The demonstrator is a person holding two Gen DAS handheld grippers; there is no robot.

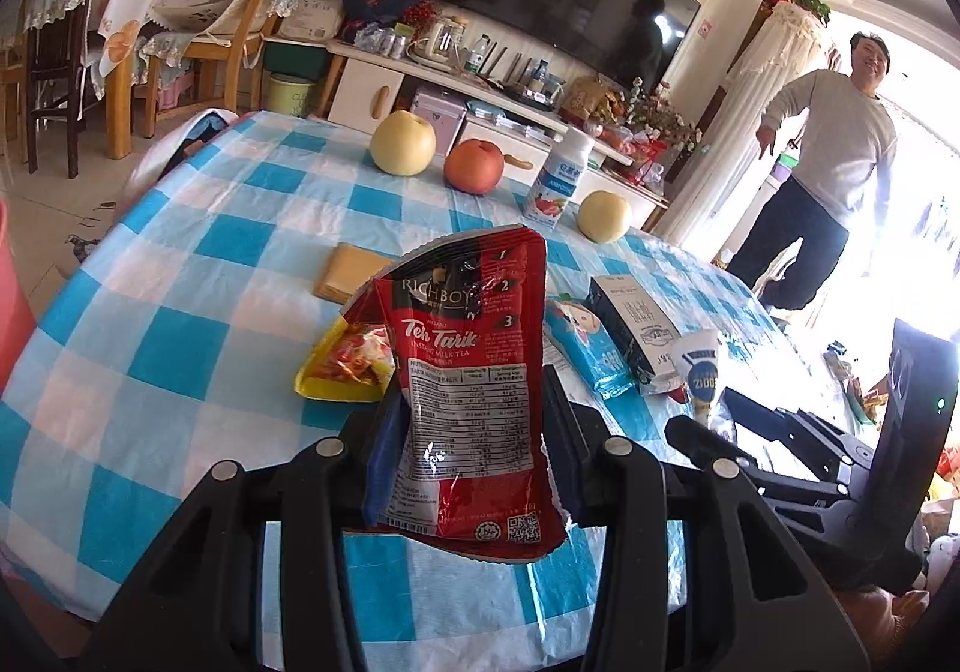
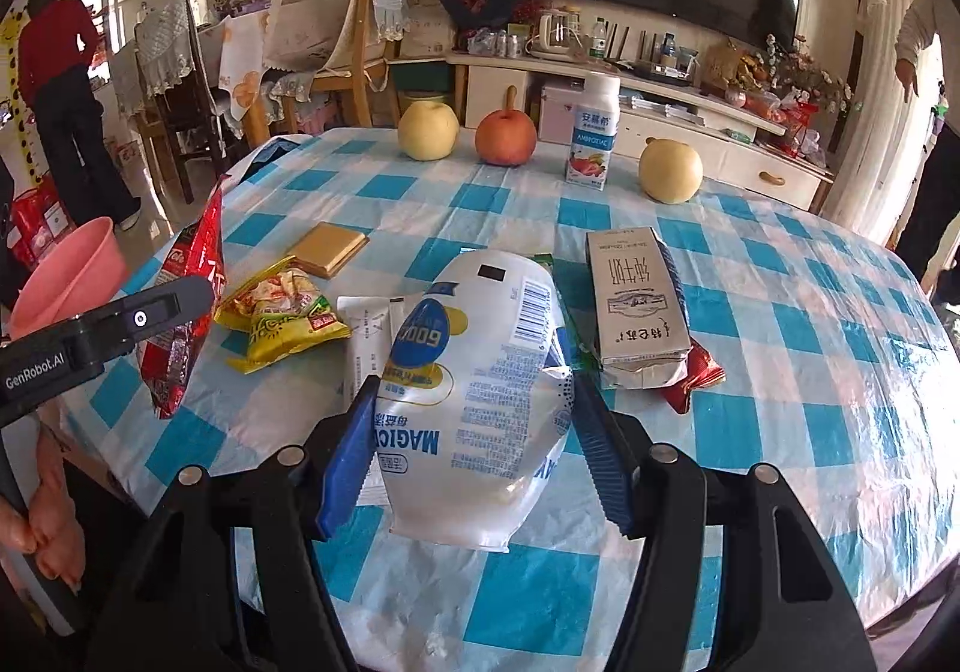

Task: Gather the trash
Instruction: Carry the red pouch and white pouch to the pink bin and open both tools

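Note:
In the left wrist view my left gripper (image 1: 474, 420) is shut on a red Teh Tarik packet (image 1: 468, 366), held upright above the blue-checked table (image 1: 180, 312). My right gripper (image 2: 474, 432) is shut on a white squashed pouch (image 2: 480, 390) over the table's near side. A yellow snack wrapper (image 2: 282, 312), a gold flat packet (image 2: 327, 249), a white sachet (image 2: 366, 336), a flattened milk carton (image 2: 636, 300) and a red wrapper (image 2: 690, 378) under it lie on the cloth. From the right wrist view the left gripper (image 2: 180, 306) is at the left with its red packet (image 2: 186, 276).
A pink basin (image 2: 66, 270) sits off the table's left edge. At the far side stand two pears (image 2: 427, 130), an apple (image 2: 505, 137) and a yogurt bottle (image 2: 591, 144). Chairs (image 2: 354, 48) stand behind; one person (image 1: 834, 162) stands to the right, another (image 2: 66, 90) far left.

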